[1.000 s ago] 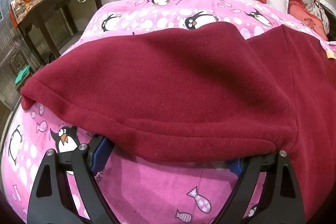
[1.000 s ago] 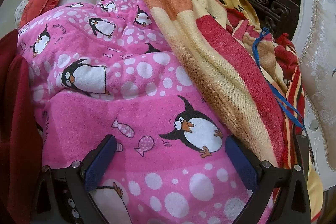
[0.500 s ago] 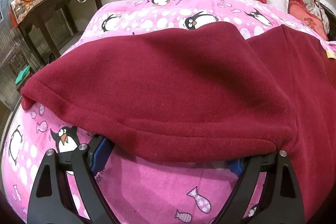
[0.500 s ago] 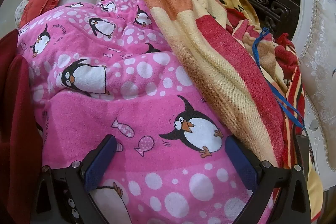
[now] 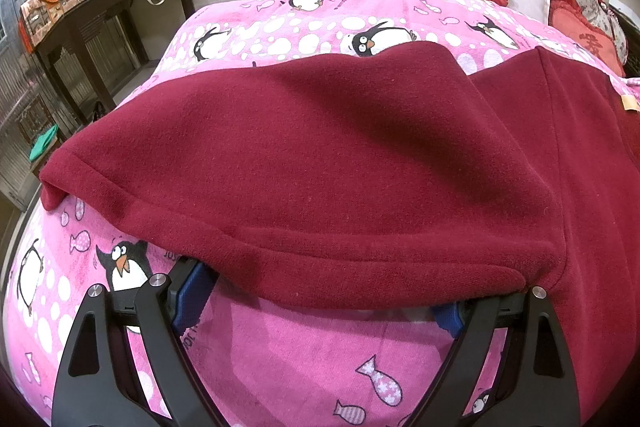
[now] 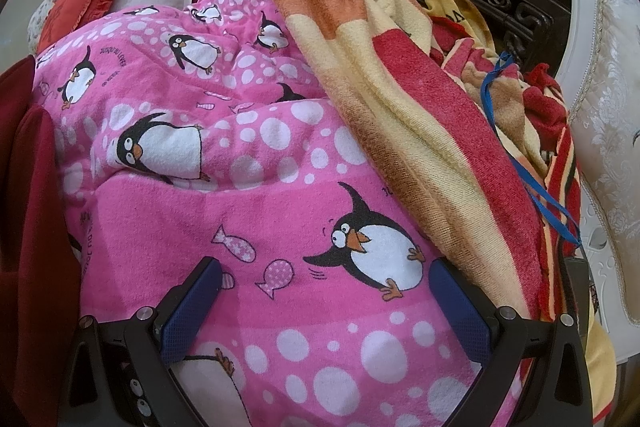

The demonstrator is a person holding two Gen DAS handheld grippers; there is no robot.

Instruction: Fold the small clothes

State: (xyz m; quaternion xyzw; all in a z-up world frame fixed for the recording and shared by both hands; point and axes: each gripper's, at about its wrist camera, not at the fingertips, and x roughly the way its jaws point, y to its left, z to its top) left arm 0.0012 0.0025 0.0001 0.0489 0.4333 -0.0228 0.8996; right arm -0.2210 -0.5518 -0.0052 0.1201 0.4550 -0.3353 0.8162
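A: Where's the garment?

B: The dark red fleece garment (image 5: 320, 163) lies spread on the pink penguin blanket (image 5: 304, 359), its folded hem draped over the tips of the left gripper (image 5: 320, 303).

A: Is it gripped?

B: Jaws stand wide; contact is hidden, so I can't tell.

A: The other 1?

B: The right gripper (image 6: 326, 301) hangs spread over the blanket, beside a striped towel (image 6: 432, 131).
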